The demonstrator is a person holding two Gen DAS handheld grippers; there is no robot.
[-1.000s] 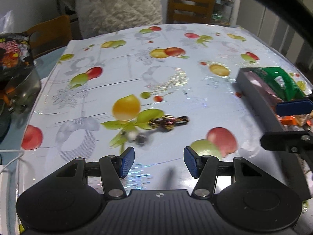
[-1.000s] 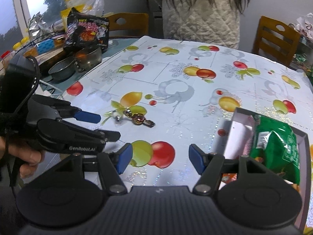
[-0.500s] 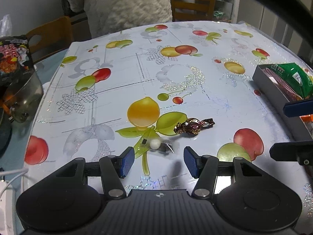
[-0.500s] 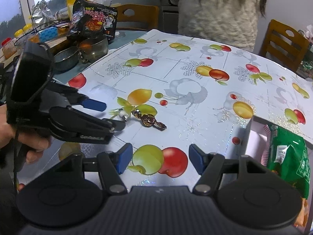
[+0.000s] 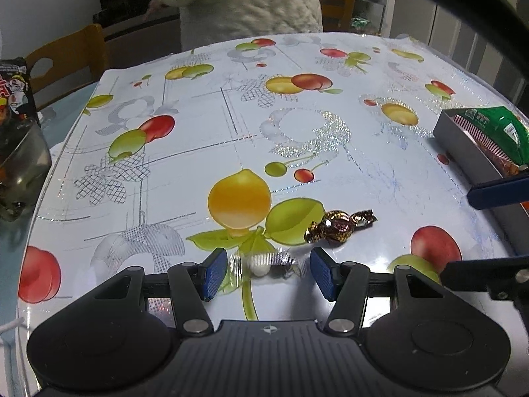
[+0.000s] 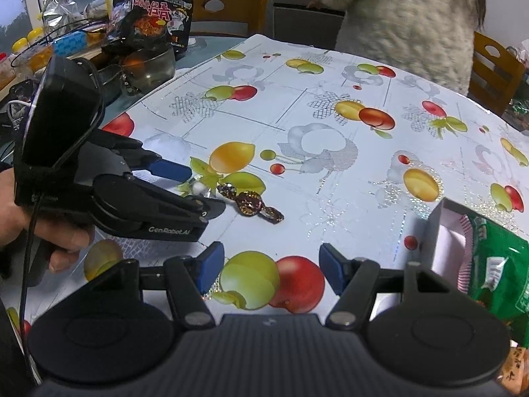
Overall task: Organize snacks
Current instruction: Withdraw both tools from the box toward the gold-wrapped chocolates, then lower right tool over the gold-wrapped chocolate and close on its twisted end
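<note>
1. Sweets lie on the fruit-print tablecloth (image 5: 205, 139): a white candy in a clear wrapper (image 5: 259, 264) and, just to its right and a little farther off, a brown-and-gold wrapped chocolate (image 5: 337, 228).
2. Left gripper (image 5: 267, 273) hangs low over the cloth with its blue pads apart; the white candy sits between them, but neither pad presses on it, so nothing is held.
3. Right gripper (image 6: 271, 269) is also spread, with only a printed apple and pear under the gap; it grips nothing.
4. In the right wrist view the left gripper's fingers straddle the white candy, and the chocolate lies just right of them.
5. A grey box (image 5: 463, 142) stands at the right edge of the table, well apart from the sweets, with a green snack bag (image 6: 496, 264) inside it.
6. At the far left, off the cloth, are a glass bowl (image 6: 148, 66) and a black noodle packet (image 6: 152, 20).
7. A person in a white fleecy top (image 6: 406, 23) stands at the far side of the table.
</note>
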